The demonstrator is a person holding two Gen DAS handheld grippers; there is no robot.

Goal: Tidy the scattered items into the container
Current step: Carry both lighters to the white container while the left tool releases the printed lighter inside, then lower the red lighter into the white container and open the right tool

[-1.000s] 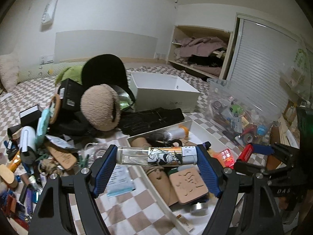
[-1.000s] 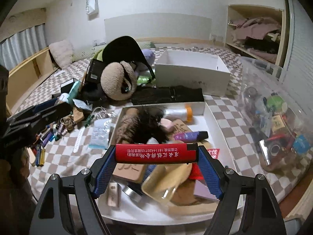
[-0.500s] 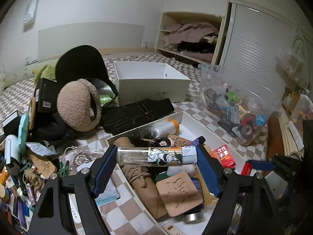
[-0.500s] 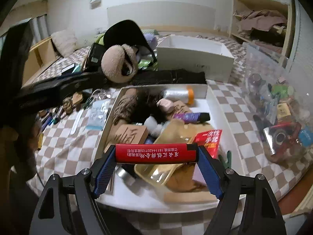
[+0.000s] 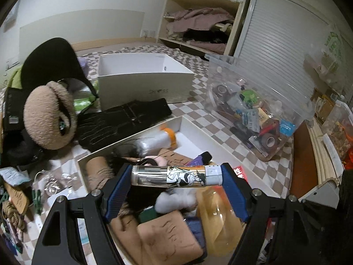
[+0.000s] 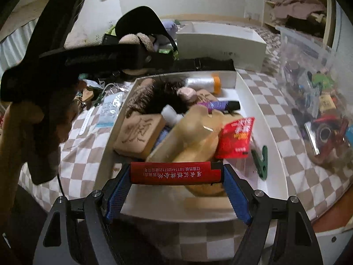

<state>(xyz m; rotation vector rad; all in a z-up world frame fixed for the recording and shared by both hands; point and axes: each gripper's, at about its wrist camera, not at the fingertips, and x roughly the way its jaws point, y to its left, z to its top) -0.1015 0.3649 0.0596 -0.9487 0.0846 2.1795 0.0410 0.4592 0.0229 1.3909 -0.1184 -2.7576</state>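
Both grippers pinch lighters endwise over the crammed shallow white tray [image 6: 260, 101]: the left gripper [image 5: 176, 175] holds a clear cartoon-print lighter [image 5: 176, 175], the right gripper [image 6: 176, 173] a red plastic lighter [image 6: 175, 173]. Dropped here, either could bounce off the heap.

The left gripper [image 5: 176, 175] has its two blue-padded fingers [image 5: 117, 187] pressed against the ends of a clear lighter [image 5: 176, 175], holding it crosswise and level between them. The right gripper [image 6: 176, 173] grips a red lighter [image 6: 175, 173] the same way, end to end between its blue pads [image 6: 236, 195], also level. In the right wrist view the left gripper's black body reaches across the upper left, with the person's left hand [image 6: 19, 132] wrapped around its handle
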